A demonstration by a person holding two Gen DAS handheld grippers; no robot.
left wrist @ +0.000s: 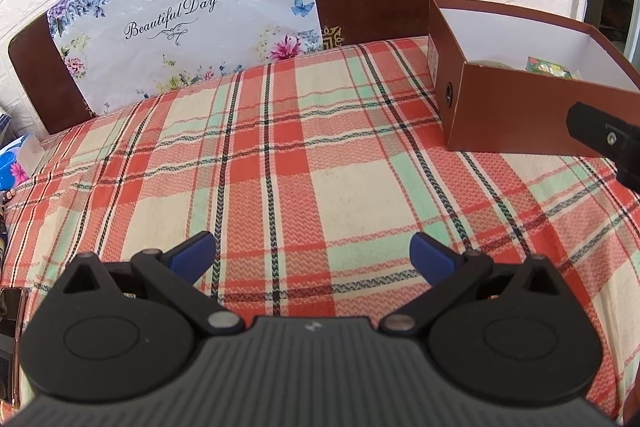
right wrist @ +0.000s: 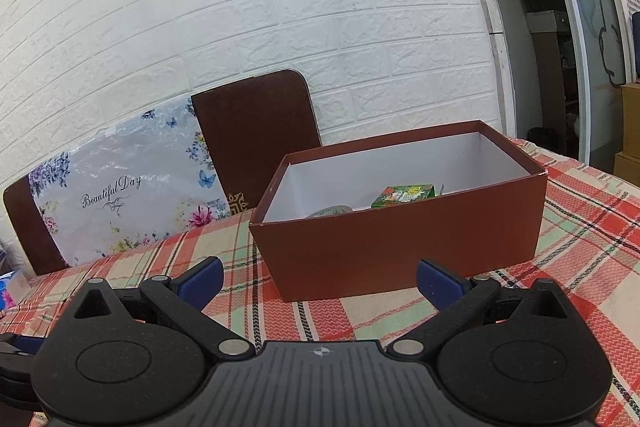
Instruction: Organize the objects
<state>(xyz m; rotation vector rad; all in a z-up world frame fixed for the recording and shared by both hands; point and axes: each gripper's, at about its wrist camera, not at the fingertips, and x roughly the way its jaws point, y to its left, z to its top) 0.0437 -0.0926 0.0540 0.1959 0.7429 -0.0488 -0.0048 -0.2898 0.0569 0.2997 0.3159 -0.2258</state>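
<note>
brown box [right wrist: 400,247] (lidless) faces empty right claw [right wrist: 320,281].

Left hand-held gripper [left wrist: 312,253] & right [right wrist: 320,277]: black ribbed body, round pivots, blue finger pads, silver screws

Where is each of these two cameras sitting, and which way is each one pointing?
Left wrist view: mounted on the left gripper, looking forward and down over the plaid tablecloth toward the floral board against the wall; its own open blue fingers show, plus a bit of the right gripper at the right edge.
Right wrist view: mounted on the right gripper, facing the open brown box; its open blue fingers show.
Shared: box, board, tablecloth, white brick wall.
</note>
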